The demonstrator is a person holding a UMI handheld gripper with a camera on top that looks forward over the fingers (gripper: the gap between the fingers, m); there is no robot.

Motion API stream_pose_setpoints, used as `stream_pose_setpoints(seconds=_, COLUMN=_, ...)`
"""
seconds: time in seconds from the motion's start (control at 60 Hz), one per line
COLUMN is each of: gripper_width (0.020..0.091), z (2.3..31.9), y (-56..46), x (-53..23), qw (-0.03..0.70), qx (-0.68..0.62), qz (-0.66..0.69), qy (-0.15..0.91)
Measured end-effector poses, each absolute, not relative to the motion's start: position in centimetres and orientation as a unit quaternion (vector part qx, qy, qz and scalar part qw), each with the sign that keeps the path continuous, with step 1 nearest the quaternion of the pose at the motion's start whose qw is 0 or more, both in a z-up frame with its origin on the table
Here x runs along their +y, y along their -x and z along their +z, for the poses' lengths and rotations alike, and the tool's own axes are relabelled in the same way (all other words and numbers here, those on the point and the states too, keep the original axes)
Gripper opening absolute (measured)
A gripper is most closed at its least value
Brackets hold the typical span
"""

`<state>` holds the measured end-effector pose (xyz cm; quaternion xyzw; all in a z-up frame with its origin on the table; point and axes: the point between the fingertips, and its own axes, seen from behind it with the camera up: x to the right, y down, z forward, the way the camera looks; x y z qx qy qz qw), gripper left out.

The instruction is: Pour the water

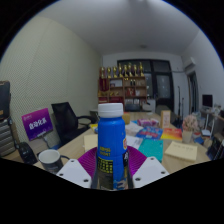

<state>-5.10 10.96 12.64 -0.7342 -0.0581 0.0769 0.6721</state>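
**Blue bottle held upright between the fingers**

Gripper view: the gripper (111, 172) has its two fingers closed around a blue bottle (112, 146) with a white cap (111, 109); both seem to press its sides, though the contact itself is hard to make out. The bottle stands upright at 6 o'clock, its label facing the camera. A magenta pad (90, 160) shows just beside the bottle at 7 o'clock. Beyond the fingers lies a cluttered table (180, 152) with papers and small items. At 8 o'clock a dark cup (49, 158) sits on the table, near a purple sign (38, 122) and a black office chair (68, 120). At 12 o'clock, far back, shelves (125, 85) line the wall
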Motion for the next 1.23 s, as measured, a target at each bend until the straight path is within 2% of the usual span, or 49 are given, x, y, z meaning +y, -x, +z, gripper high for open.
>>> stream_pose_setpoints(seconds=0.017, gripper_width=0.0409, z=9.7, y=5.1, x=10.6, qw=0.671, qx=-0.052, qz=0.082, qy=0.735)
stream_pose_setpoints(seconds=0.033, gripper_width=0.0408, z=11.7, y=4.5, x=11.4, qw=0.663, qx=-0.053, qz=0.082, qy=0.742)
stream_pose_setpoints(seconds=0.083, gripper_width=0.0408, z=10.8, y=4.7, x=11.7, qw=0.658, qx=-0.051, qz=0.09, qy=0.746)
stream_pose_setpoints(seconds=0.1, gripper_width=0.0411, z=9.1, y=5.1, x=11.2, qw=0.66, qx=-0.051, qz=0.091, qy=0.744)
stream_pose_setpoints(seconds=0.15, gripper_width=0.043, z=9.8, y=4.3, x=11.7, qw=0.66, qx=-0.058, qz=0.08, qy=0.745)
stream_pose_setpoints(seconds=0.167, gripper_width=0.0409, z=10.2, y=4.3, x=11.8, qw=0.666, qx=-0.058, qz=0.081, qy=0.739)
stream_pose_setpoints(seconds=0.333, gripper_width=0.0419, z=9.7, y=4.3, x=11.2, qw=0.671, qx=-0.069, qz=0.07, qy=0.735)
stream_pose_setpoints(seconds=0.483, gripper_width=0.0594, z=9.5, y=4.1, x=11.0, qw=0.652, qx=-0.052, qz=0.081, qy=0.752)
stream_pose_setpoints(seconds=0.567, gripper_width=0.0817, z=8.5, y=3.6, x=9.8, qw=0.62, qx=-0.055, qz=0.081, qy=0.778)
stream_pose_setpoints(seconds=0.617, gripper_width=0.0853, z=8.5, y=3.2, x=8.9, qw=0.613, qx=-0.05, qz=0.075, qy=0.785)
stream_pose_setpoints(seconds=0.767, gripper_width=0.0839, z=10.4, y=1.4, x=3.8, qw=0.619, qx=-0.051, qz=0.059, qy=0.781)
stream_pose_setpoints(seconds=1.033, gripper_width=0.0836, z=15.9, y=0.3, x=-9.7, qw=0.636, qx=-0.044, qz=0.074, qy=0.766)
stream_pose_setpoints(seconds=1.233, gripper_width=0.0834, z=18.3, y=-0.5, x=-18.1, qw=0.652, qx=-0.04, qz=0.094, qy=0.751)
